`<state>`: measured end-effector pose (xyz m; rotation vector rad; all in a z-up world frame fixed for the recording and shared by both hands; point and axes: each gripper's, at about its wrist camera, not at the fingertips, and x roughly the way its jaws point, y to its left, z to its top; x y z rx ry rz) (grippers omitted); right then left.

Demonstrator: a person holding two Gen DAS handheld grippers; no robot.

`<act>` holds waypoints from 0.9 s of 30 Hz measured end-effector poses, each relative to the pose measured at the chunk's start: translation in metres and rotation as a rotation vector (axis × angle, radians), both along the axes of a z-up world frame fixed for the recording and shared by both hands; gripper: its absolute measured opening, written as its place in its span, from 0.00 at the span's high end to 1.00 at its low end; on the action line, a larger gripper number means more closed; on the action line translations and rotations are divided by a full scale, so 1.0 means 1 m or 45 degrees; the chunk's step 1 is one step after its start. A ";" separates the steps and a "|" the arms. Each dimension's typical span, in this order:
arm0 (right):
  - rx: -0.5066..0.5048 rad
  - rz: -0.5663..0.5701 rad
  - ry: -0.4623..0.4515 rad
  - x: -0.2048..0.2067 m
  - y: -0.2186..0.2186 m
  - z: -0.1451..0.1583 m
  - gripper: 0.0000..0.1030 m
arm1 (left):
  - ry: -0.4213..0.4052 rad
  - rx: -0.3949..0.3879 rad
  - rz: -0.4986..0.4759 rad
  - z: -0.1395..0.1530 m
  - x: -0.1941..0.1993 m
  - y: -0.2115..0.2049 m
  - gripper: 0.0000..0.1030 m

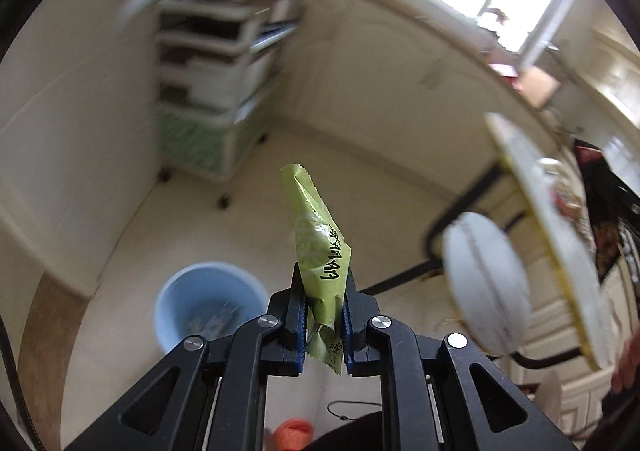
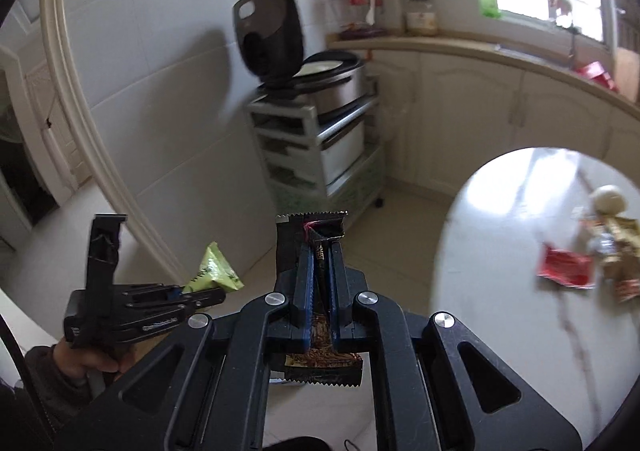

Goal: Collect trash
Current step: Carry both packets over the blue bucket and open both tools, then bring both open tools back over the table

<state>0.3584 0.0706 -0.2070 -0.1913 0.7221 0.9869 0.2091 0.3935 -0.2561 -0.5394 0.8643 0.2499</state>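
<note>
My left gripper is shut on a green snack wrapper that sticks up between its fingers, held in the air above the floor. A light blue bin with some trash in it stands on the floor below and to the left of it. My right gripper is shut on a dark brown wrapper, held left of the white table. The left gripper with the green wrapper shows at lower left in the right wrist view. More wrappers, one red, lie on the table.
A drawer cart with a rice cooker on top stands against the tiled wall. Cream cabinets and a counter run under the window. The table's edge and a round white stool are right of my left gripper.
</note>
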 end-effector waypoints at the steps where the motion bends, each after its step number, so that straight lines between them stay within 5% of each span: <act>1: -0.012 0.023 0.016 -0.002 0.015 -0.009 0.93 | 0.018 -0.014 0.017 -0.006 -0.002 0.006 0.90; 11: -0.191 0.181 0.143 -0.011 0.131 -0.104 0.93 | 0.183 -0.144 0.102 -0.061 0.016 0.067 0.86; 15: -0.281 0.225 0.169 -0.011 0.166 -0.140 0.93 | 0.263 -0.183 0.175 -0.072 0.035 0.087 0.61; 20: -0.351 0.254 0.199 -0.015 0.197 -0.173 0.93 | 0.303 -0.200 0.280 -0.074 0.032 0.105 0.48; 27: -0.407 0.269 0.235 -0.018 0.223 -0.201 0.94 | 0.260 -0.197 0.361 -0.066 0.017 0.111 0.45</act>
